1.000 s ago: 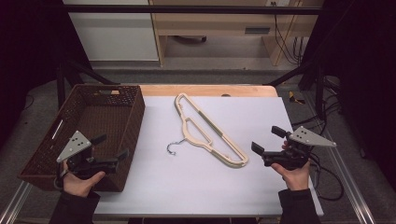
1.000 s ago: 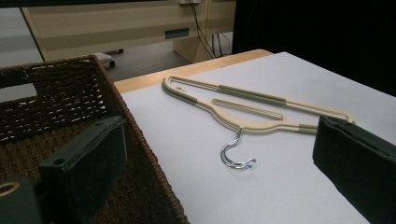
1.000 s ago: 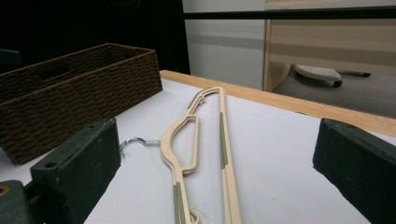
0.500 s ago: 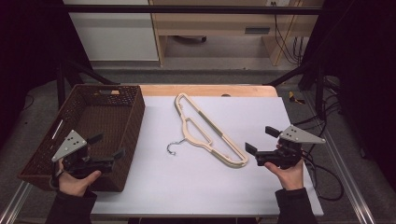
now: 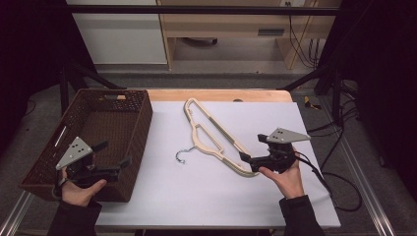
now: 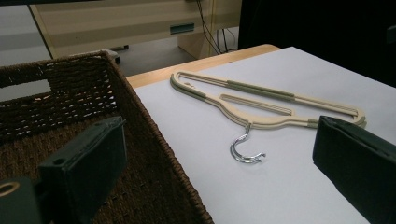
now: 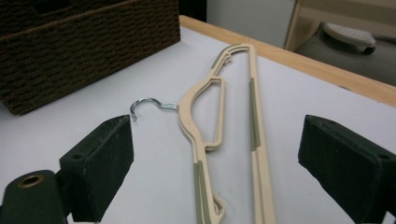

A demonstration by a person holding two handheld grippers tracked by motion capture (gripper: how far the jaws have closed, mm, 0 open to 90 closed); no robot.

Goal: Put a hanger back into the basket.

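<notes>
Two claws open; right claw (image 5: 248,153) at hanger (image 5: 212,135) end.

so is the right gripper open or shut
Open: in the right gripper view the right gripper has its jaws wide apart, the hanger lying between them.

Brown wicker basket (image 5: 140,123) on table's left; wooden cabinet (image 5: 226,29) behind, cables (image 5: 339,182) at right.

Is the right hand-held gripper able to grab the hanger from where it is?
Probably yes. The right hand-held gripper is open, its jaws either side of the near end of the hanger, and nothing lies between them on the white table.
</notes>
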